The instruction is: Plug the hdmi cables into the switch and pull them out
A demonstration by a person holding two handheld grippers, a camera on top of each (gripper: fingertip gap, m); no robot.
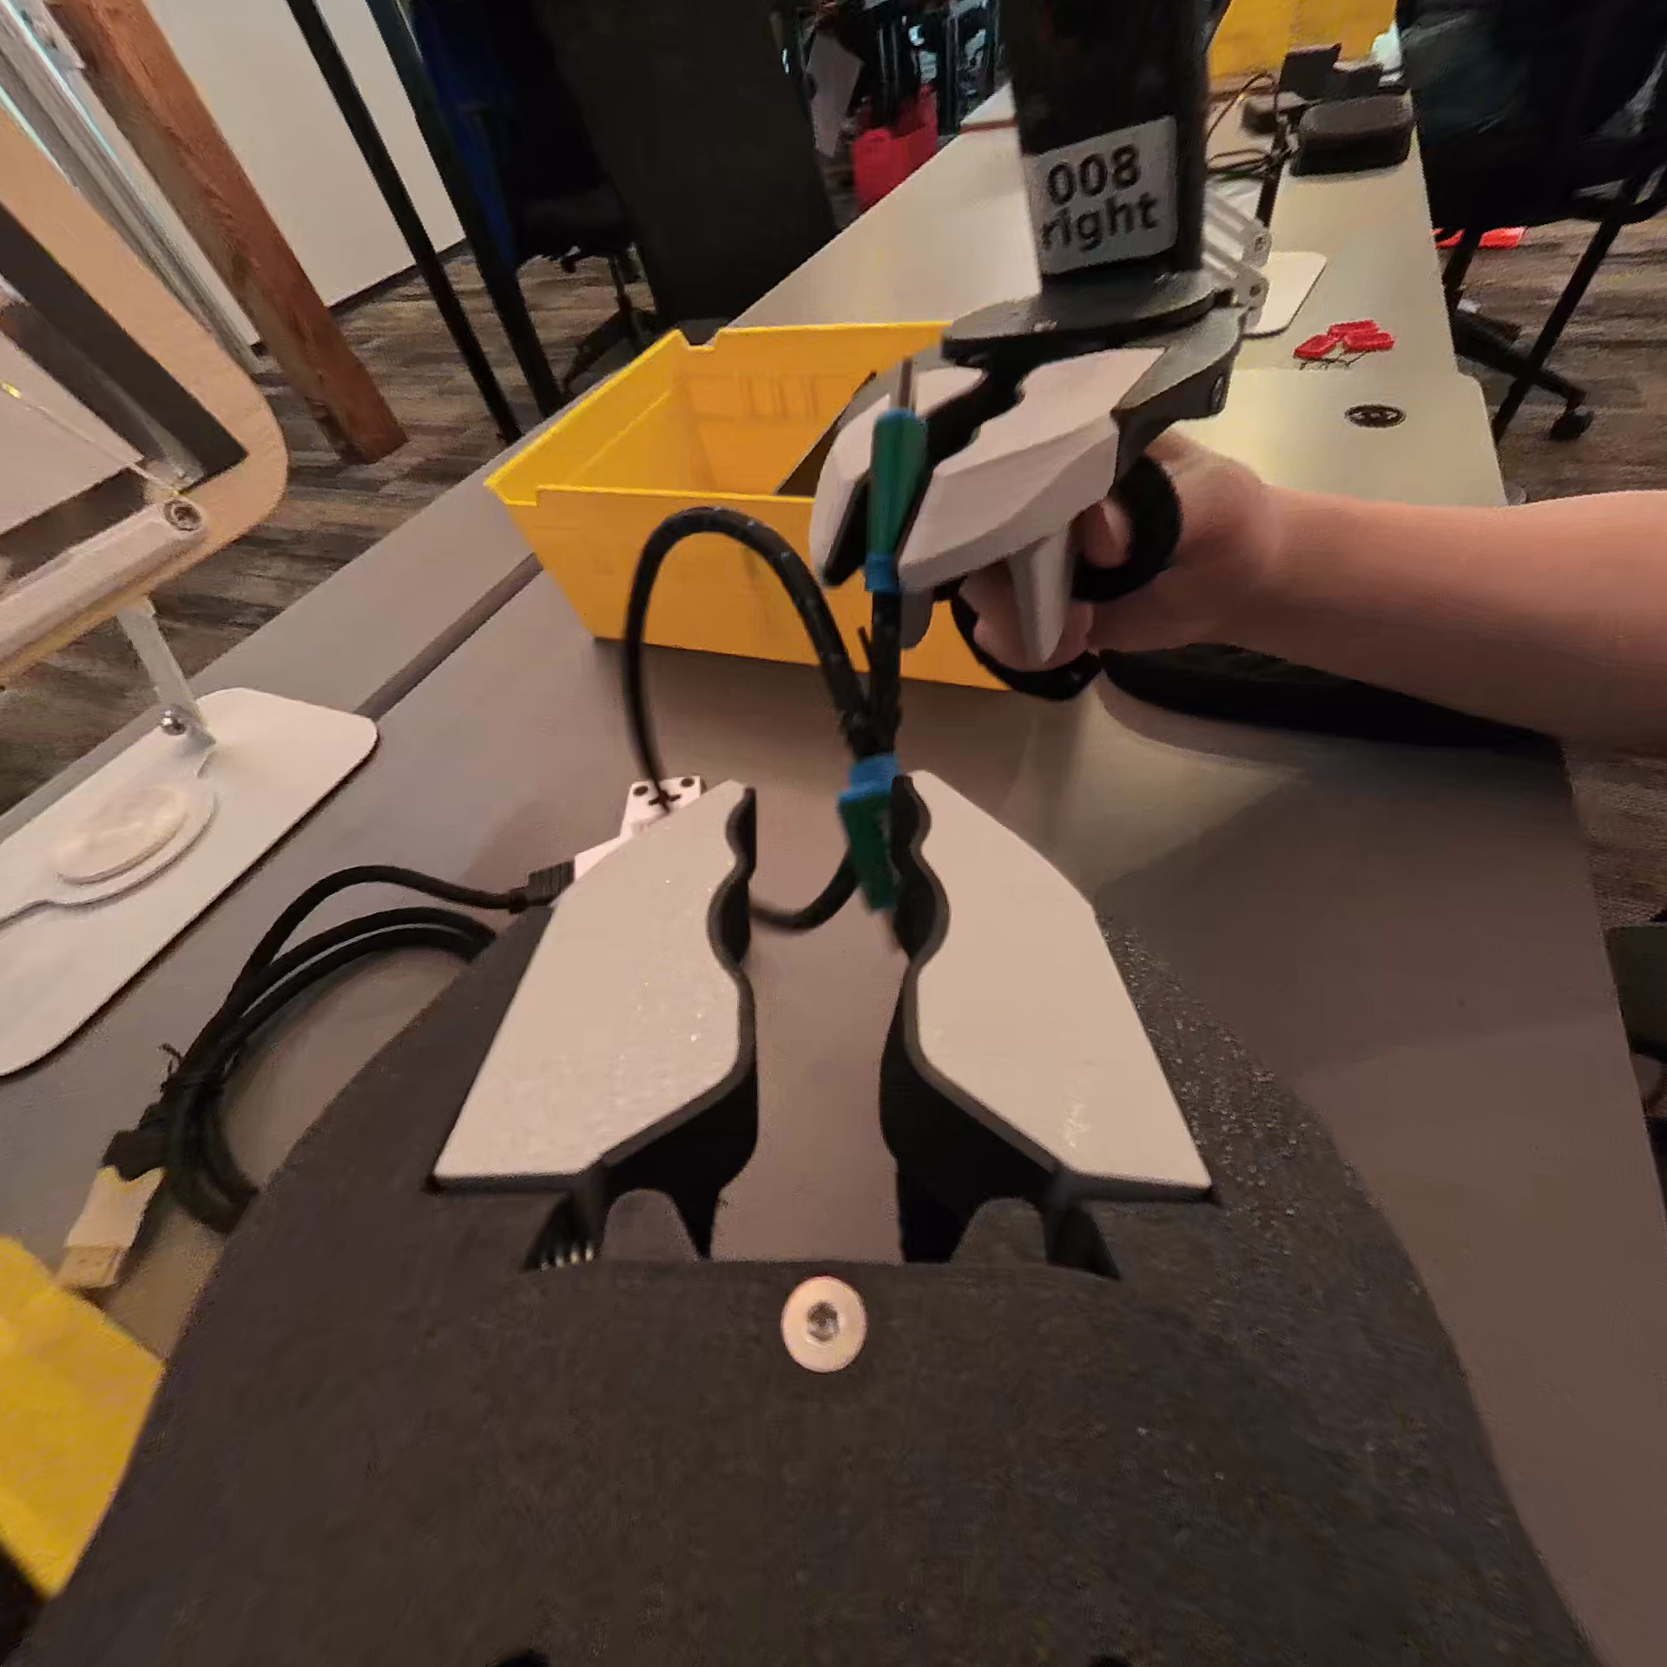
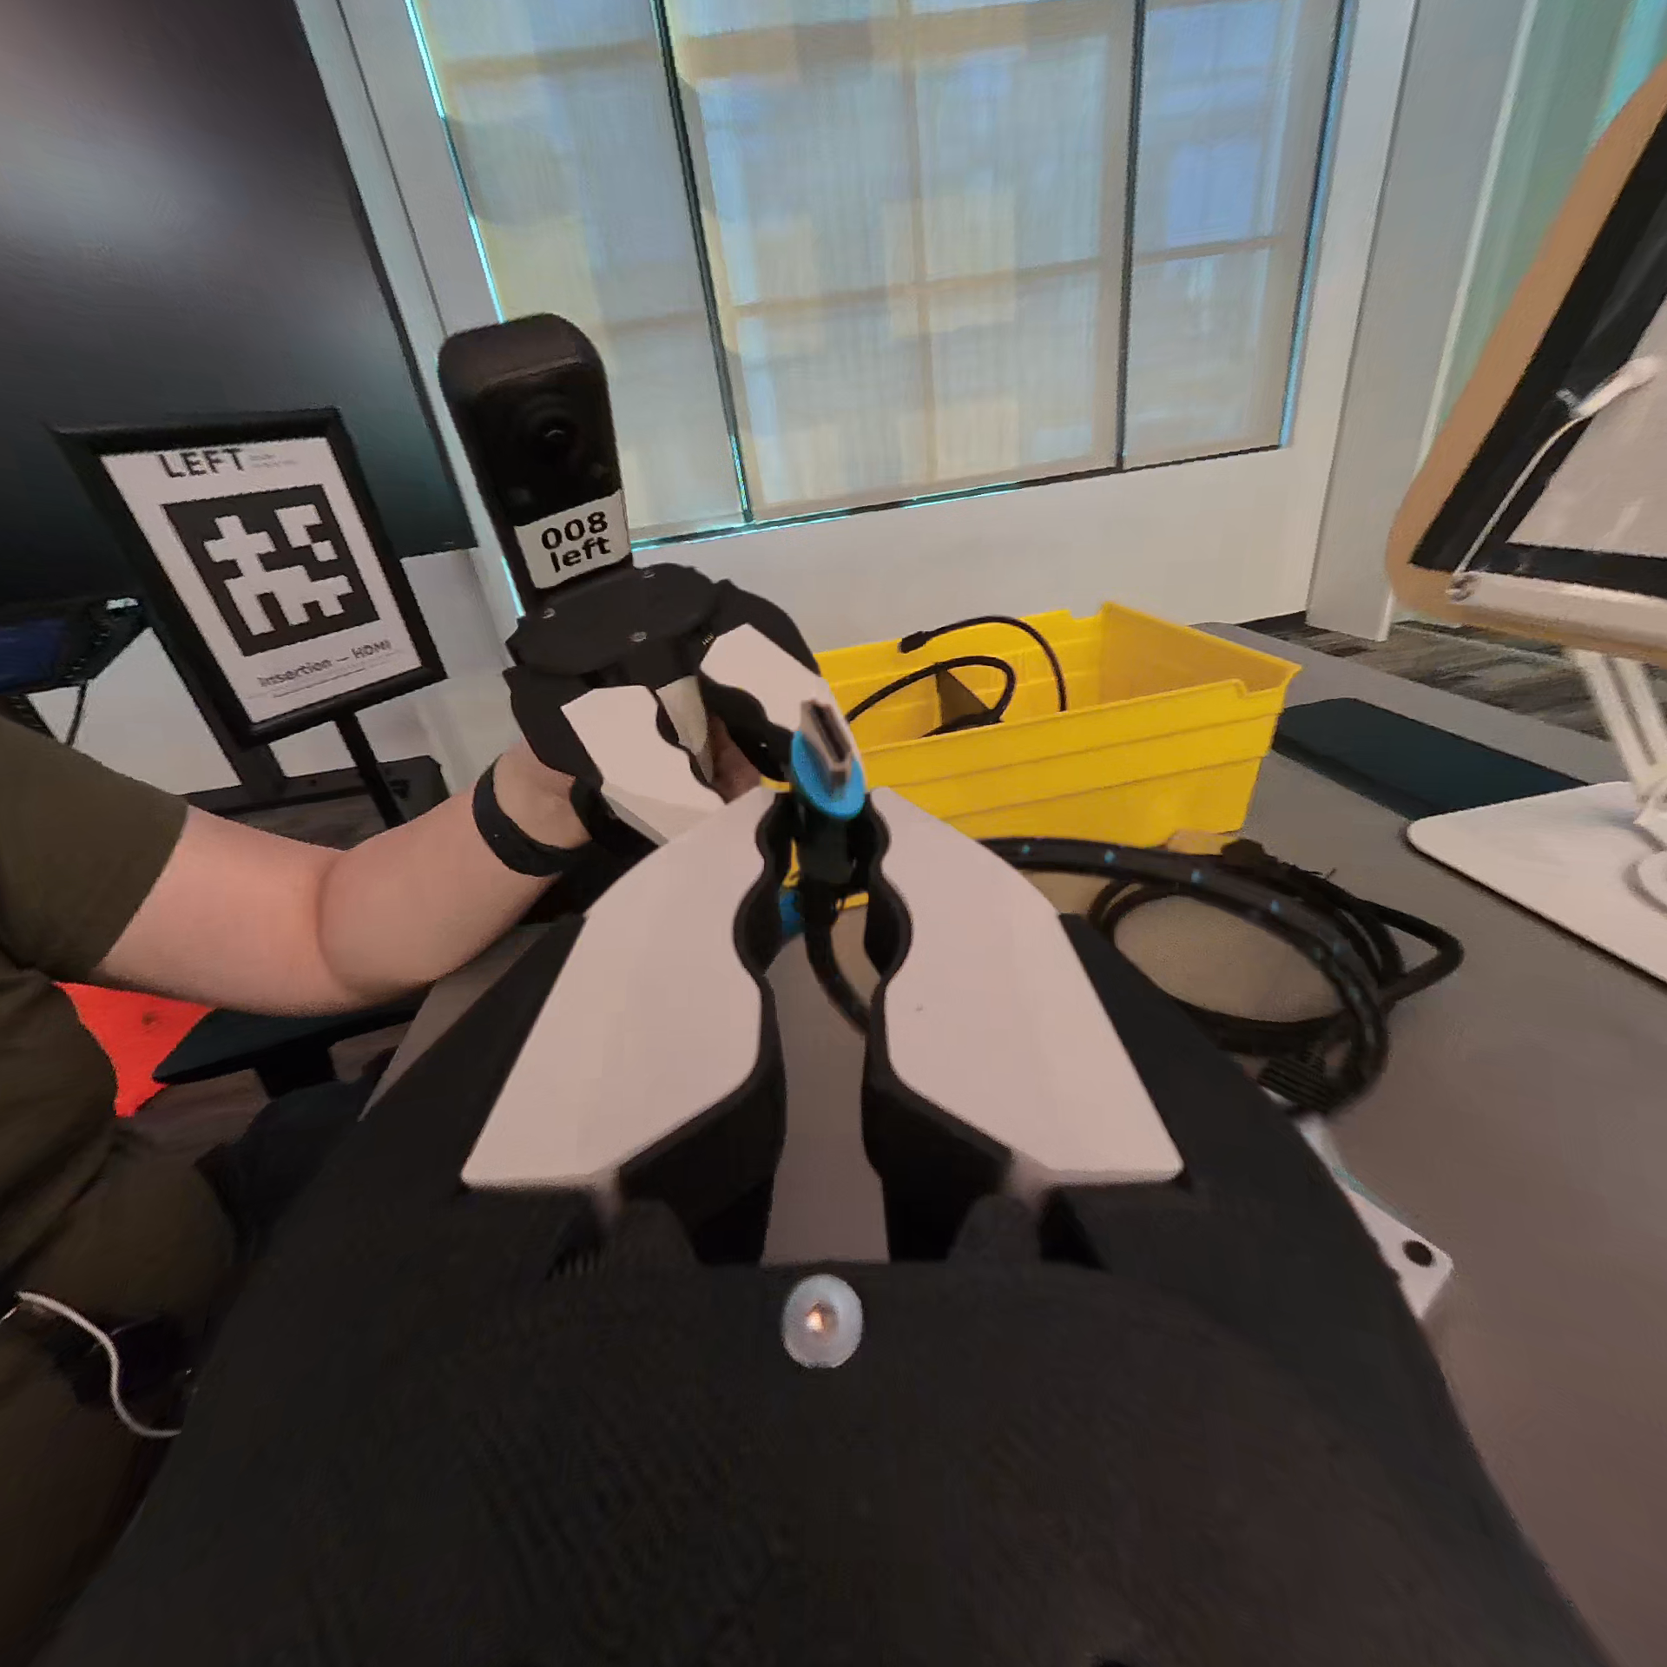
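Note:
My right gripper (image 2: 823, 812) is shut on an HDMI plug (image 2: 825, 749) with a blue collar, its metal tip pointing up. In the left wrist view the right gripper (image 1: 879, 541) holds that plug (image 1: 893, 469) above the table. The short black cable (image 1: 722, 559) loops down to a second green and blue plug (image 1: 864, 848), which hangs against the inner face of my left gripper's right finger. My left gripper (image 1: 825, 794) is open and grips nothing; it also shows in the right wrist view (image 2: 722, 749). The white switch (image 1: 663, 803) lies on the table, mostly hidden behind the left finger.
A yellow bin (image 1: 631, 505) stands behind the right gripper. Another yellow bin (image 2: 1128, 749) holds cables. A coiled black cable (image 1: 225, 1037) runs to the switch. A white monitor stand base (image 1: 180, 812) sits at the left. A marker sign (image 2: 262, 577) stands beyond the table. Across from one pair of fingers to the other is roughly 4 centimetres.

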